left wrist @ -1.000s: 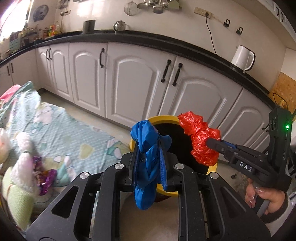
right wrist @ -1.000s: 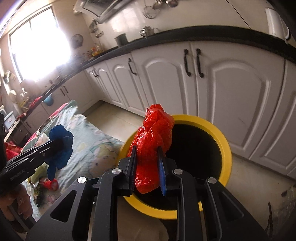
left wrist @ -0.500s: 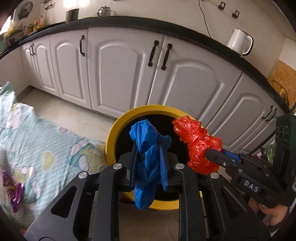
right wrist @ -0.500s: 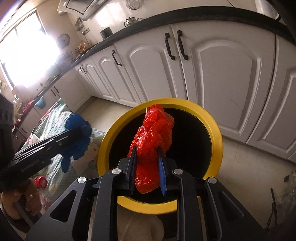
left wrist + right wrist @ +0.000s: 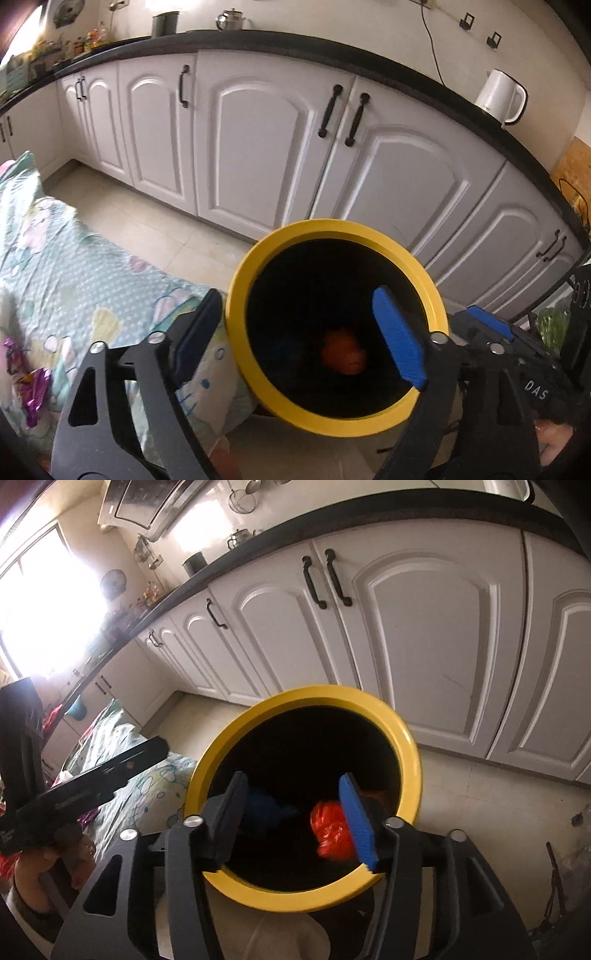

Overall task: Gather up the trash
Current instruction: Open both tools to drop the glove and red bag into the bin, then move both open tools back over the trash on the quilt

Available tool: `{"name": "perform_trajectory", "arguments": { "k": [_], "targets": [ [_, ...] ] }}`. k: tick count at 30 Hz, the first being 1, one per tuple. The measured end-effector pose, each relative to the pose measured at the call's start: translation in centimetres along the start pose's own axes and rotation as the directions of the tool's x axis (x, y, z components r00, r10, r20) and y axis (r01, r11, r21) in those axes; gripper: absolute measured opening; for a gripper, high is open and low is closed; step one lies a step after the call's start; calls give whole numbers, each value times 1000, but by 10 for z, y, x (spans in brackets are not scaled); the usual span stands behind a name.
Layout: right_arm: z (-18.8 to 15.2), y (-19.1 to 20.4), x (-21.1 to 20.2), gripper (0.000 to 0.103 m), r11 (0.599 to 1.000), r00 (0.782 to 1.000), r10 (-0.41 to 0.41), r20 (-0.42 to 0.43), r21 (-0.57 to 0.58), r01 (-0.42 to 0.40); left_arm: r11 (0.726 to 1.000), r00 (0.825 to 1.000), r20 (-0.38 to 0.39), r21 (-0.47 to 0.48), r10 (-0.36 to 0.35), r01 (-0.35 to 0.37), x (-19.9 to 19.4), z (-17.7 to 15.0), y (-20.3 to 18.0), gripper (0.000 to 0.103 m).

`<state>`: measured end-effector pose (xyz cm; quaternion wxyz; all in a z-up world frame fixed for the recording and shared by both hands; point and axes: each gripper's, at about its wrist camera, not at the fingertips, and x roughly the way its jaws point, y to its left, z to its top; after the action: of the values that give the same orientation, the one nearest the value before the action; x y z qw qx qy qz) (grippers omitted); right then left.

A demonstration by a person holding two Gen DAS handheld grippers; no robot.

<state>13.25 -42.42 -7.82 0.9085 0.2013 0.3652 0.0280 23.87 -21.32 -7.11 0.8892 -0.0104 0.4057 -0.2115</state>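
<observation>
Two pieces of trash dropped, both down in the yellow bin (image 5: 334,421) now. Release step just about done.

Starting at the left: more litter waiting on the patterned sheet (image 5: 74,280), a shiny purple wrapper (image 5: 31,384) at its near edge. Probably next in line, calling for a swing away from the bin and down toward that sheet, fingers kept apart until around the wrapper.

Left gripper (image 5: 301,334) poised over the bin mouth, angled downward, fingers just sprung wide, nothing between them. Left finger out over the sheet beside the rim, blue-padded right finger over the dark opening.

Down inside, seen from the right wrist: blue bag (image 5: 266,808) lying in the shadow at the left, red bag (image 5: 330,829) to its right, close against the blue pad but seemingly loose from it. Hard to say whether resting or falling.

Right gripper (image 5: 293,818) likewise tipped downward above the bin, fingers just parting to about half width, gap empty apart from the view of the bags below. Fingertips just above or at the near rim. Best lifted clear before swinging off, so nothing catches the rim.

Behind, white cabinets (image 5: 424,635) under the dark counter (image 5: 406,70), a kettle (image 5: 500,96) at the far right.
</observation>
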Motion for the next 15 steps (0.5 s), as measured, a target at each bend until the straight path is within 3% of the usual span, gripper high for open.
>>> {"name": "perform_trajectory", "arguments": {
  "k": [2,7,15],
  "targets": [
    [1,1,-2,58,1000,1000,-9,13,-7,9,1000,1000,17,-9,16,-16,-8,-3,5,92],
    [3,9,-9,67,1000,999,-14,46,-22,15,998,996,57,-27,64,-62,-31,-6,18,92],
    [7,36,-26,68,996,994,28,106,-86,-18,993,984,136,-41,119,-115,-75,-15,33,92]
  ]
}}
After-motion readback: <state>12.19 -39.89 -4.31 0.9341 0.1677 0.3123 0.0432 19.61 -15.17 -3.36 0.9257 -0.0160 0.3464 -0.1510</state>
